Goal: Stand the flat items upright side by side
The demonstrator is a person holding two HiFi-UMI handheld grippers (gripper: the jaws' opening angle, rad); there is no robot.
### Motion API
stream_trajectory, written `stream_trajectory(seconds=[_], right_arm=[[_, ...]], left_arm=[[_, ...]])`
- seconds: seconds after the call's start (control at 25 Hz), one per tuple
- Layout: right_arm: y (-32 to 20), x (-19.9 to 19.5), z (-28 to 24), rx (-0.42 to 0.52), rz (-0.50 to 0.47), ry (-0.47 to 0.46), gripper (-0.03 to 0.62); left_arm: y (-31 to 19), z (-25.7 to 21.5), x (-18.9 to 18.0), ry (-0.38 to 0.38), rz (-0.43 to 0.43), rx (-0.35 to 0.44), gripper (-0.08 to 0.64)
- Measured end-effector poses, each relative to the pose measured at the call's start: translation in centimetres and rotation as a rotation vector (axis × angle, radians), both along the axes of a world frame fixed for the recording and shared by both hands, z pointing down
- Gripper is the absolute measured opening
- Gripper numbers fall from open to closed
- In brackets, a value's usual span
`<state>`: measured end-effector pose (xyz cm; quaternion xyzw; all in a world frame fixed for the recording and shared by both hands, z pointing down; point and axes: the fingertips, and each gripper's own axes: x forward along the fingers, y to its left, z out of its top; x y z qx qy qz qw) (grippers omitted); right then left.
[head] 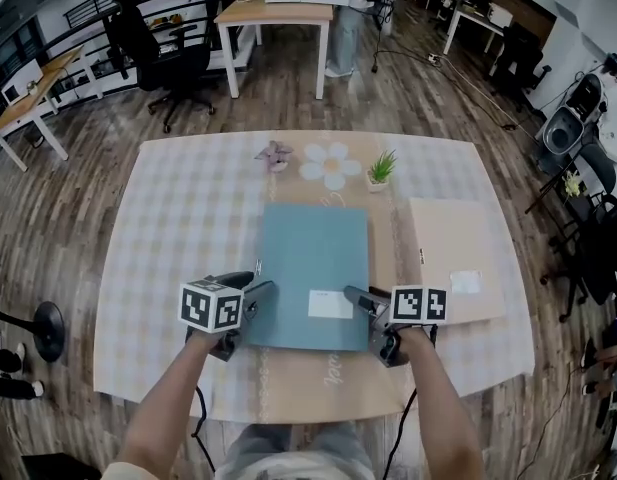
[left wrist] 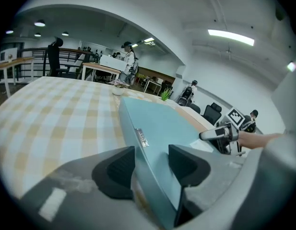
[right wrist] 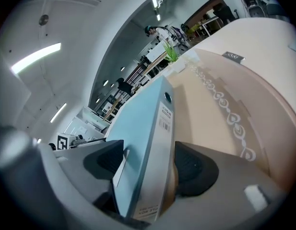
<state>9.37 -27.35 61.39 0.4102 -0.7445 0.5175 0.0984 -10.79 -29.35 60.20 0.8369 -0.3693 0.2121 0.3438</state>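
The left fingers (left wrist: 116, 171) pinch the near-left corner of the teal file box (head: 313, 258); the right fingers (right wrist: 193, 169) stand wide astride its spine corner, one pad just clear. The box lies flat mid-counter (head: 188, 228), open counter on its left, a beige box (head: 453, 258) near on its right. Both forearms (head: 168, 408) reach in from the near edge, fingers tilted downward
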Motion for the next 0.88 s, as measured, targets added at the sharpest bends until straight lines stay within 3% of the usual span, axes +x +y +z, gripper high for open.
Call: stream_trajectory(seconds=[0.44,0.88], right_arm=[[0.3,-1.9,0.4,-0.056,-0.005,-0.076,0.327],[0.1,-0.6,0.5,-0.142,-0.031,-0.011,0.296]], left_arm=[[0.1,0.0,-1.3,0.055,-0.006,0.007,0.224],[0.0,0.0,0.1,0.035,-0.009,0.012,0.227]])
